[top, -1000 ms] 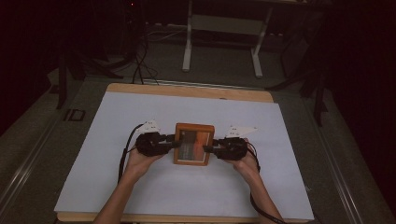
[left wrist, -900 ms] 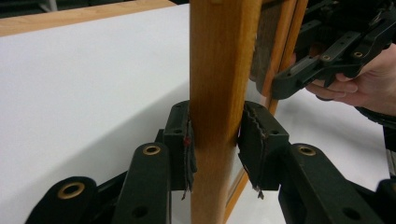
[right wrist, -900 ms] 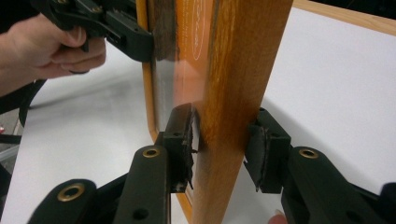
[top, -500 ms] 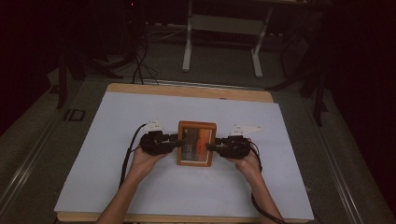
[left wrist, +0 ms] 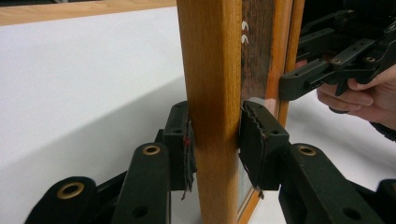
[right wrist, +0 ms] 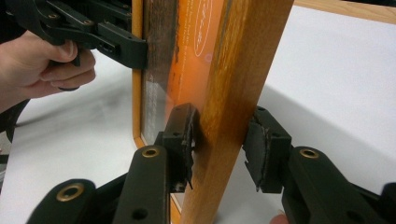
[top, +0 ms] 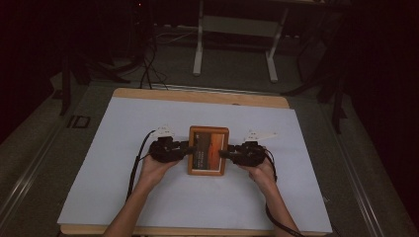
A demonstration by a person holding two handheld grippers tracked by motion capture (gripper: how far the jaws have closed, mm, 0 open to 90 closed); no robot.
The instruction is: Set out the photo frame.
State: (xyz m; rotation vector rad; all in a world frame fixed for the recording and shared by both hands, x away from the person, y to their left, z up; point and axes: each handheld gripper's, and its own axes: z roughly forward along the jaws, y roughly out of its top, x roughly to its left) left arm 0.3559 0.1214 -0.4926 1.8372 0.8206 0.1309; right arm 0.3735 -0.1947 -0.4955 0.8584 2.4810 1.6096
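The worktop (top: 123,163) is a wooden board covered by a white sheet (top: 296,197), with bare wood showing along its far and near edges. A wooden picture frame (top: 208,150) sits around the middle of the worktop, somewhat nearer the near edge than the far one; its long sides run from near edge toward far edge, and an orange and brown picture shows behind its glass. Whether it rests on the sheet or is raised off it cannot be told. The left hand-held gripper (left wrist: 215,140) pinches the frame's left wooden side rail, one jaw pressed on each face of the wood. The right hand-held gripper (right wrist: 219,144) pinches the opposite side rail in the same way, both jaws tight against the wood. The two face each other across the frame.
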